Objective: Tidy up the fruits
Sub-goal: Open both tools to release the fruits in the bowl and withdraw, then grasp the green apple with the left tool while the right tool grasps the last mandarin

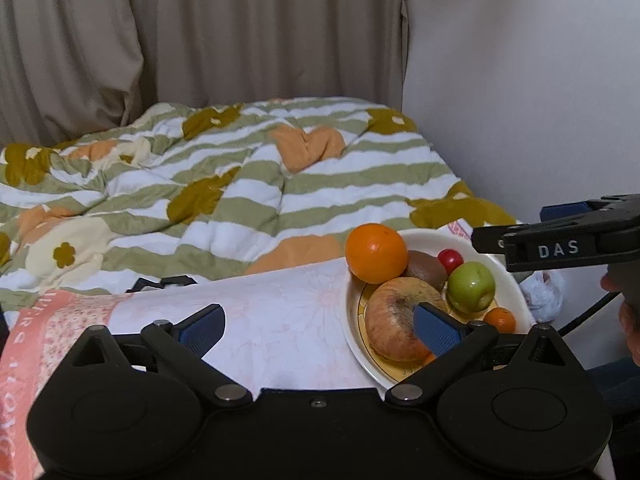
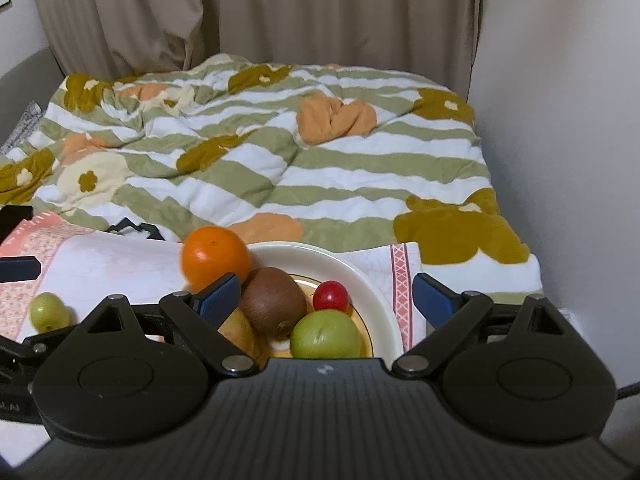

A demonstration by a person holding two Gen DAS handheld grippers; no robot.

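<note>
A cream plate holds an orange, a kiwi, a small red fruit, a green plum, a reddish apple and a small orange fruit. My left gripper is open, its right finger beside the apple. My right gripper is open over the plate; it also shows in the left wrist view. A second green fruit lies on the cloth to the left.
The plate sits on a pink-and-white floral cloth. Behind it lies a rumpled striped quilt, with beige curtains and a white wall beyond. A black object lies at the cloth's far edge.
</note>
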